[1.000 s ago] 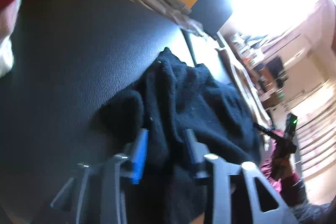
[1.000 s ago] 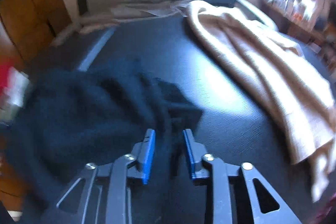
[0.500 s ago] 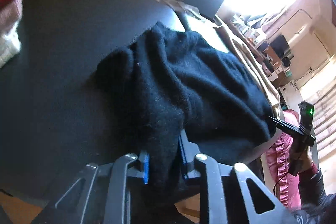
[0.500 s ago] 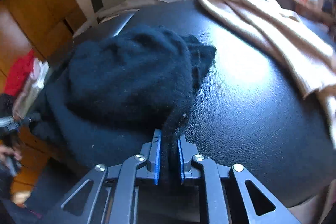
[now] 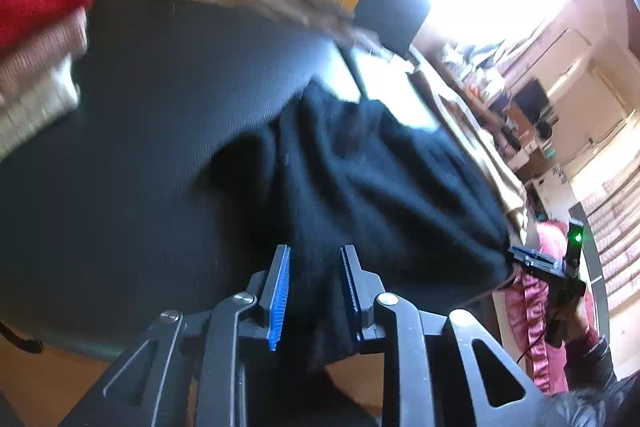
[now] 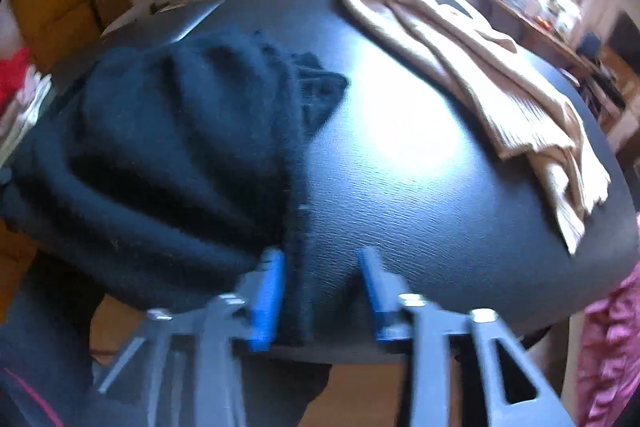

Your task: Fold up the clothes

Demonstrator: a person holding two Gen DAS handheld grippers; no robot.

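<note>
A black knit sweater (image 5: 372, 187) lies bunched on the black leather-textured tabletop (image 5: 168, 115), heaped along the near edge with part of its hem hanging over that edge. In the right wrist view the sweater (image 6: 180, 155) fills the left near part of the tabletop (image 6: 420, 187); its long axis runs roughly along the near edge, and a crumpled corner points toward the middle of the tabletop.

The left gripper (image 5: 314, 291) reaches in at the near edge with sweater fabric between its blue-padded fingers (image 5: 280, 291). Its jaws have just been opening a little and now stand narrowly apart; a gap shows beside the left pad, so the cloth lies between them loosely and is not pinched.

The right gripper (image 6: 320, 295) also sits at the near edge, at the sweater's right end. Its jaws have just been opening and stand moderately wide. A dark edge of the sweater hangs just inside the left finger, touching or nearly touching it, while the other finger is clear of the cloth over bare tabletop.

A beige garment (image 6: 480, 75) lies stretched along the far right side of the tabletop, well apart from the sweater. In the left wrist view a stack of folded clothes (image 5: 36, 39), red on top, sits at the left edge, and the right gripper (image 5: 536, 259) appears at the sweater's far end.
</note>
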